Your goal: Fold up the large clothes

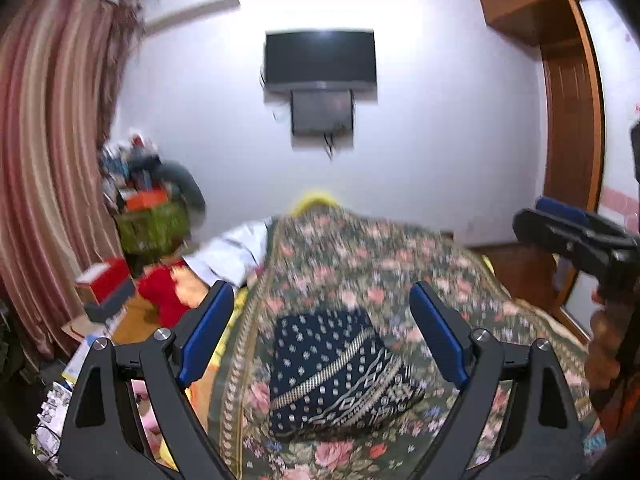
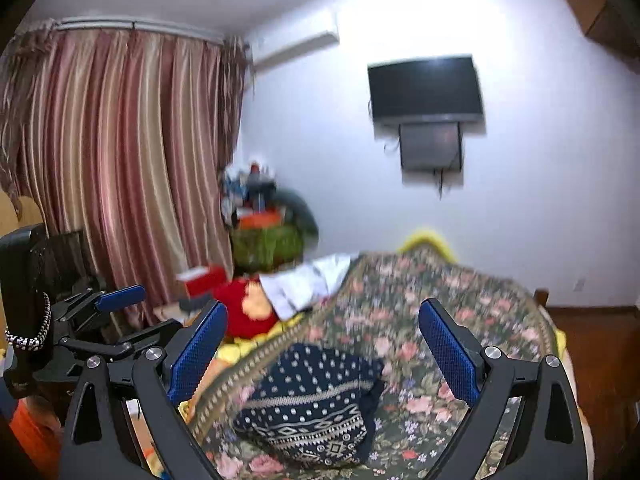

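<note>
Bedroom scene, both views blurring a bit, a floral bedspread (image 1: 360,264) covering the bed and filling the near ground. Sitting on it nearest the cameras is the folded garment (image 1: 336,372), navy with white dots and patterned bands, lying flat as a compact bundle between the fingers in both views but apart from them. Left gripper (image 1: 322,332) is hanging above the bed with jaws standing wide, gripping nothing. Right gripper (image 2: 322,344) is likewise spread wide with nothing between its blue pads (image 2: 448,352); it is also showing at the right edge of the left view, with part of a hand (image 1: 608,344) under it. Further back on the left, a red stuffed toy (image 2: 248,312) is lying beside a white cloth (image 2: 308,284), with a yellow edge (image 2: 428,240) peeking out at the far end of the bed. A red box (image 1: 106,284) and a cluttered green basket (image 1: 154,224) are sitting left of the bed. Striped pink curtains (image 2: 120,160) are hanging far left, a dark TV (image 1: 320,60) is mounted on the white far wall, and a wooden wardrobe (image 1: 568,100) is standing far right.
</note>
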Tool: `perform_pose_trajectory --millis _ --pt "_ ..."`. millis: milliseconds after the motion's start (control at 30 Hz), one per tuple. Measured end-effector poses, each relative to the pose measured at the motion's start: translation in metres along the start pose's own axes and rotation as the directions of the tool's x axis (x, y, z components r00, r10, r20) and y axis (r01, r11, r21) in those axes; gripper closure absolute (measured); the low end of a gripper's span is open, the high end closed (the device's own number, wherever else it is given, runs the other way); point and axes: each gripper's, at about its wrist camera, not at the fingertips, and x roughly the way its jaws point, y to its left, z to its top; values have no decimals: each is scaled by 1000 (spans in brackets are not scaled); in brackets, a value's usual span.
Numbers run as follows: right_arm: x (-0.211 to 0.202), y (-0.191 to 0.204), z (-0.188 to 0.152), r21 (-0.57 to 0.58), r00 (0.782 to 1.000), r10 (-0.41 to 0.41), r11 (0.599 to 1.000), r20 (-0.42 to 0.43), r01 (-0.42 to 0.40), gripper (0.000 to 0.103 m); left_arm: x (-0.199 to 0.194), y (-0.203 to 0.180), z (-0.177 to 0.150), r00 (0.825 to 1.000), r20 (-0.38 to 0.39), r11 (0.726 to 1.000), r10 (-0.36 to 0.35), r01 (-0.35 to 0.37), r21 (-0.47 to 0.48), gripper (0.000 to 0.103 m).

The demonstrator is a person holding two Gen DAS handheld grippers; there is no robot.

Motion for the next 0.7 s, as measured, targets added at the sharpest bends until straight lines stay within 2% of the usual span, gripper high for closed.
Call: perform_pose_trajectory --millis 133,267,433,700 --pt "-31 8 -4 21 999 -16 1000 45 15 7 -37 -12 4 994 100 999 45 -43 -18 12" --pt "-44 17 -11 33 998 -43 999 40 41 6 -59 -19 -1 986 145 996 81 -77 -34 12" --pt "-58 28 -19 11 997 -72 997 37 71 0 -75 -19 -7 984 155 994 88 -78 -70 12" --pt "-59 38 -28 -3 998 -68 998 6 68 0 -78 -20 -15 986 135 993 100 -89 -80 11"
